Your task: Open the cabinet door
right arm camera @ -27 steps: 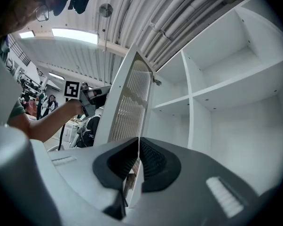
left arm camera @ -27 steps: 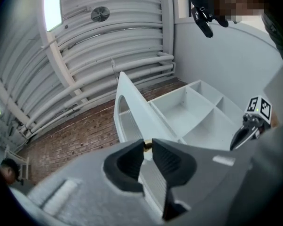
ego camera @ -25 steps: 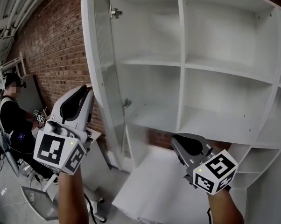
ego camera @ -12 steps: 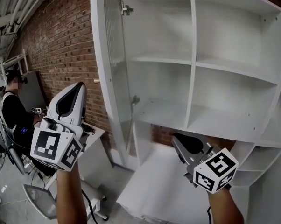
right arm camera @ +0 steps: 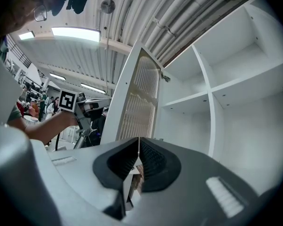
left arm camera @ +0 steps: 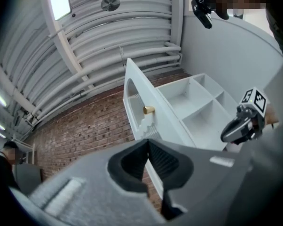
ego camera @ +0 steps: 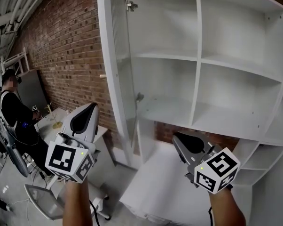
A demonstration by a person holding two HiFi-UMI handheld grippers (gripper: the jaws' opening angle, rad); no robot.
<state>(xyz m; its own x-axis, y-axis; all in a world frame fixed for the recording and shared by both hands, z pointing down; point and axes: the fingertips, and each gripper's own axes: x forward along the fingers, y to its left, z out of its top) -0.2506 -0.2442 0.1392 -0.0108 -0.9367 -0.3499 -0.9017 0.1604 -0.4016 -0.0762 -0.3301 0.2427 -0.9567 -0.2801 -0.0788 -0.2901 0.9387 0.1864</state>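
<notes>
The white cabinet (ego camera: 198, 60) stands with bare shelves showing. Its tall ribbed-glass door (ego camera: 114, 74) is swung open and shows nearly edge-on, with a small brass knob (ego camera: 103, 76) on its outer face. My left gripper (ego camera: 90, 109) hangs shut and empty, left of and below the door, apart from it. In the left gripper view the door (left arm camera: 141, 112) and knob (left arm camera: 148, 110) lie beyond the closed jaws of the left gripper (left arm camera: 147, 142). My right gripper (ego camera: 180, 138) is shut and empty below the lower shelf. Its own view has the right gripper (right arm camera: 138, 142) pointing at the door (right arm camera: 139, 102).
A brick wall (ego camera: 61, 46) runs behind the cabinet. A person (ego camera: 14, 112) sits at a desk on the left, beside a small table (ego camera: 57, 121) and an office chair (ego camera: 43, 204). A white panel (ego camera: 165, 187) lies on the floor below the cabinet.
My left gripper has dropped lower and a little right, away from the door's edge. The door now shows more edge-on. The right gripper has barely moved.
</notes>
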